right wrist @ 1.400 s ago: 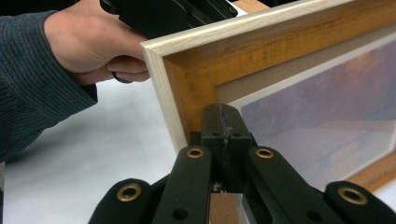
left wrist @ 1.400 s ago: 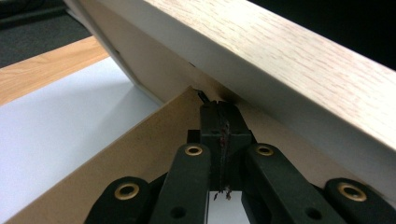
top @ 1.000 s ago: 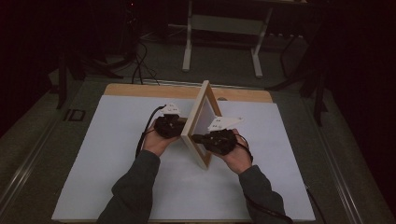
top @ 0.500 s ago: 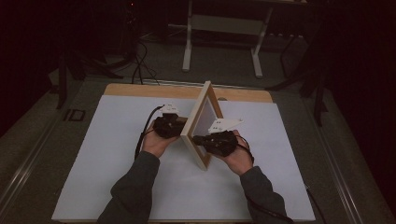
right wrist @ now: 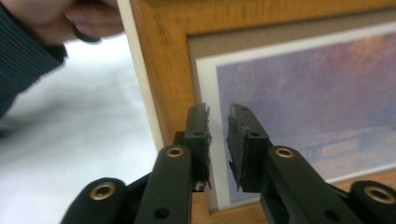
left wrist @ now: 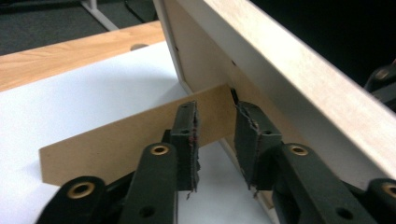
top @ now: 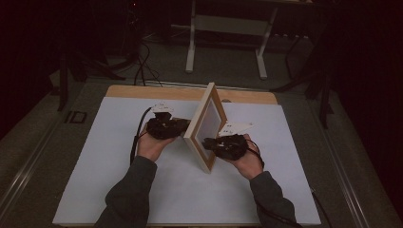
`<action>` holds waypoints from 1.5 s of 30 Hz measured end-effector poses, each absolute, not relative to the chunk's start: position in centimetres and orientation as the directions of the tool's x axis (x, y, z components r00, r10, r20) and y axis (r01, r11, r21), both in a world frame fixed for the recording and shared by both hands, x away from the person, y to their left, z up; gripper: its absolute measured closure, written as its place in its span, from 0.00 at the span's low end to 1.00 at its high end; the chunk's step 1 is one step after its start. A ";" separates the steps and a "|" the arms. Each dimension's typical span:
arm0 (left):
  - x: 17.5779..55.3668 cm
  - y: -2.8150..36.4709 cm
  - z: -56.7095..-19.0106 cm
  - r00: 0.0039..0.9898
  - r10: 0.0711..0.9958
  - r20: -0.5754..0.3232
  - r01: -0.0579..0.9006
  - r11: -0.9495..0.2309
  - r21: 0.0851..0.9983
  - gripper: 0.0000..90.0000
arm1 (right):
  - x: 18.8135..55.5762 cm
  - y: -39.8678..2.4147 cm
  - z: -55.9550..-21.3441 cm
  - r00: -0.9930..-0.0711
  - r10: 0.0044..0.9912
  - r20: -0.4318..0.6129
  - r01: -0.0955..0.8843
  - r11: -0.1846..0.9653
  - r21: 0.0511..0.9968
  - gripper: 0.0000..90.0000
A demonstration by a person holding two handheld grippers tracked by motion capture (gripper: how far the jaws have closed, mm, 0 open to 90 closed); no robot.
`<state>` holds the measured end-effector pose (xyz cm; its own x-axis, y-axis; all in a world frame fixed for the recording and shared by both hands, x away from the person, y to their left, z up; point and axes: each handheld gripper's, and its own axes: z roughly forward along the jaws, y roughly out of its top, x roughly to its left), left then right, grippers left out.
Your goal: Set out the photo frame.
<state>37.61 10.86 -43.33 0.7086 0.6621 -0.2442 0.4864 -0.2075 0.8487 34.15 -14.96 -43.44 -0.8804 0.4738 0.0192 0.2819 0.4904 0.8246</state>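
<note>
Filling the middle of the high view is a table (top: 119, 190) with a white sheet over a wooden top; a strip of bare wood shows along its far edge, and dark floor with a metal stand lies beyond at the top of the frame. Standing upright just above the centre of that view is a picture frame (top: 209, 126), wooden, edge-on to the camera, its lower edge on the white sheet; a brown card easel leg (left wrist: 135, 135) swings out from its back and props it, seen across the middle of the left gripper view; the right gripper view shows the front, a mauve print under a pale mount.

The left gripper (top: 183, 128) sits at the frame's back, left of centre; its jaws have just been opening and now stand apart, the leg behind them but not pinched. The right gripper (top: 209, 142) is at the front, right of centre; its jaws have also just been opening and stand spread in front of the frame's side moulding, nothing between them.

The frame looks stiff and fairly light, though likely glazed and so fragile, and tippy on that thin leg; the wooden moulding at the sides seems the safe place to grip; the card leg would bend under a hard squeeze.
</note>
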 end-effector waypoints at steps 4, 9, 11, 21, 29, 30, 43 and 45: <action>37.1 11.7 -42.5 0.676 0.689 -0.263 0.490 -0.153 0.858 0.70 | 34.2 -15.4 -44.0 -0.874 0.485 0.027 0.297 0.489 0.820 0.83; 36.3 12.3 -42.0 0.649 0.712 -0.267 0.485 -0.117 0.867 0.58 | 34.2 -16.3 -44.5 -0.867 0.497 0.037 0.312 0.483 0.818 0.81; 36.0 12.4 -41.8 0.644 0.717 -0.266 0.481 -0.110 0.870 0.55 | 34.2 -16.7 -44.6 -0.862 0.505 0.041 0.320 0.481 0.816 0.80; 34.8 12.2 -40.5 0.634 0.705 -0.317 0.483 -0.042 0.874 0.44 | 34.3 -17.8 -45.1 -0.848 0.528 0.047 0.339 0.472 0.814 0.77; 34.1 11.7 -40.1 0.649 0.682 -0.337 0.487 -0.031 0.873 0.38 | 34.5 -18.5 -45.3 -0.836 0.546 0.060 0.358 0.459 0.813 0.75; 34.1 11.7 -40.1 0.649 0.682 -0.337 0.487 -0.031 0.873 0.37 | 34.5 -18.5 -45.3 -0.834 0.549 0.062 0.362 0.458 0.812 0.75; 33.1 8.9 -41.0 0.656 0.702 -0.277 0.486 -0.111 0.867 0.26 | 34.5 -19.1 -45.5 -0.825 0.560 0.079 0.375 0.437 0.818 0.74; 33.0 8.5 -41.1 0.667 0.697 -0.264 0.477 -0.126 0.870 0.24 | 34.5 -19.2 -45.6 -0.823 0.562 0.082 0.377 0.434 0.818 0.74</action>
